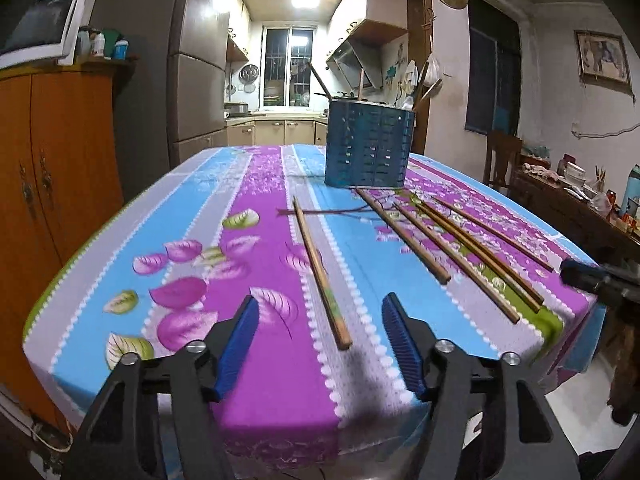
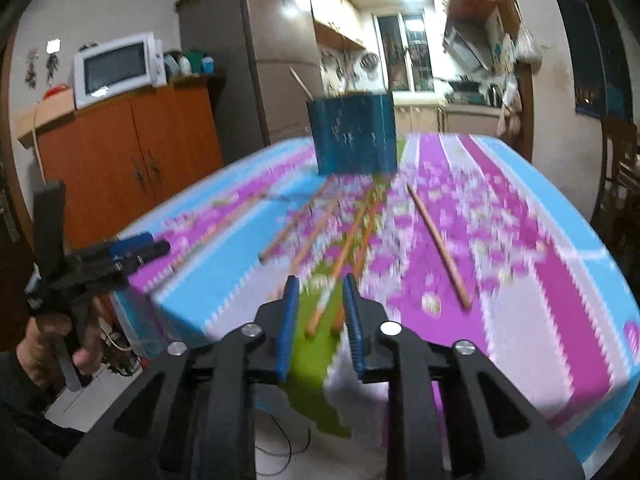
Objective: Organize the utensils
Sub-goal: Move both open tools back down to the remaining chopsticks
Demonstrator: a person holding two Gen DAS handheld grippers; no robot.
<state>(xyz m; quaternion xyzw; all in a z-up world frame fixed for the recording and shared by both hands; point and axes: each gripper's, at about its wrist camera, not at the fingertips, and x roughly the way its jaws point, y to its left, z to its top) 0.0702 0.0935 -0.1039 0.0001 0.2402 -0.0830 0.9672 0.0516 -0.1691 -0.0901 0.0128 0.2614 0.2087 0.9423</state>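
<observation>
At the near edge of a table (image 1: 188,184) spread with a flowered purple-and-blue cloth, the left gripper (image 1: 318,322) hangs with its blue pads parted and nothing between them, lined up on a lone chopstick (image 1: 320,268) lying just ahead, its thick end toward that edge. A short way along the same edge the right gripper (image 2: 320,300) has its pads drawn much closer together, a narrow gap left between them; two stick ends show in that gap, but the right wrist view is blurred and the pads do not appear to be pressing on either, so no grip is seen there. In front of it lies a loose fan of chopsticks (image 1: 464,244), five as far as the sharper left view shows, spread toward the table's right edge with their thin ends pointing at the holder. That blue slotted holder (image 1: 370,142) stands upright near the far edge, a few utensils already sticking up out of it. By this showing the sorting is only partly done: six sticks remain flat on the cloth, none is lifted, and each must yet be picked up and stood in the holder.
</observation>
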